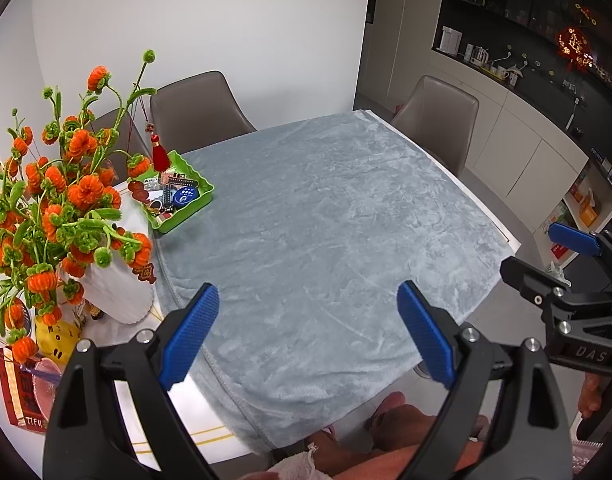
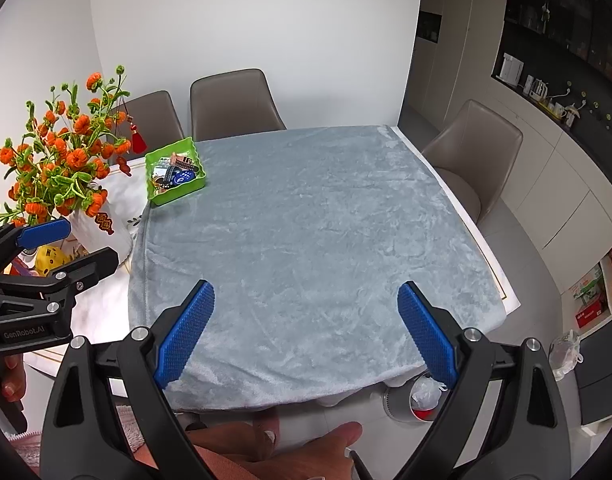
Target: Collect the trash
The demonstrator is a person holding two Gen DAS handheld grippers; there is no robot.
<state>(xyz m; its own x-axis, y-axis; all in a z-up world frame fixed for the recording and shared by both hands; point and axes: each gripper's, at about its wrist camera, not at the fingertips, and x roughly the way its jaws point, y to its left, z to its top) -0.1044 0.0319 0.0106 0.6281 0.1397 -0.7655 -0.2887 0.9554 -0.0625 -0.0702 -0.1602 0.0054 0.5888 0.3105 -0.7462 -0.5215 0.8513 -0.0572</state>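
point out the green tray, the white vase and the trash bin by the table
green tray [image 2: 177,197]: right wrist view, on its near outer wall.
white vase [image 1: 118,296]: left wrist view, on its ribbed body.
trash bin [image 2: 398,402]: right wrist view, on its pale side wall, on the floor under the table's near corner.

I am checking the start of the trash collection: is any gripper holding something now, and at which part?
Nothing is held. The left gripper and the right gripper both hang open above the grey cloth, with only air between their blue pads.
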